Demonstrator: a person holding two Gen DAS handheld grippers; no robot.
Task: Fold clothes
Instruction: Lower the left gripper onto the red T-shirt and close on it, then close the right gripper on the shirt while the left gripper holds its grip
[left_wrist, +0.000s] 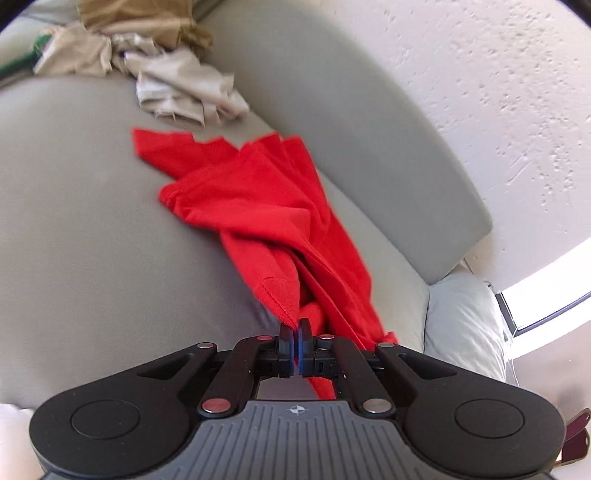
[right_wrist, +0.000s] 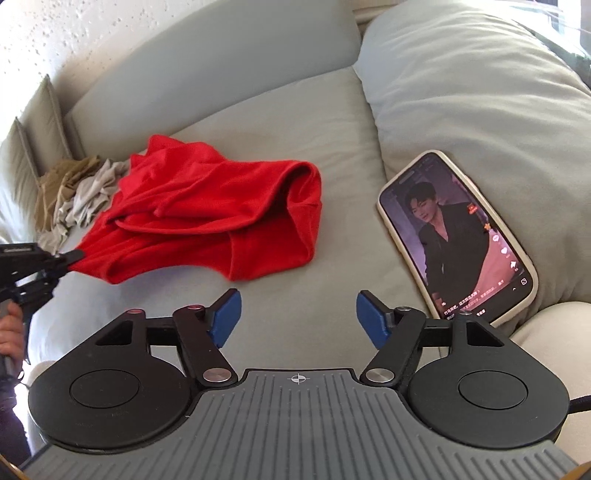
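My black left gripper (left_wrist: 294, 326) pinches a plain bright red cotton garment (left_wrist: 258, 218) on the pale grey-green fabric sofa (left_wrist: 92, 221). Beyond the red garment lie crumpled beige and tan cloths (left_wrist: 177, 88). My right gripper's pads (right_wrist: 226, 314) are blue; the cream-cased phone (right_wrist: 458, 236) glows purple.

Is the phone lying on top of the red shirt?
No, the phone leans against a cushion, apart from the red shirt.

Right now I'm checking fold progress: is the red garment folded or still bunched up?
Still bunched. The red garment lies rumpled on the sofa cushion, one edge pinched in the left gripper.
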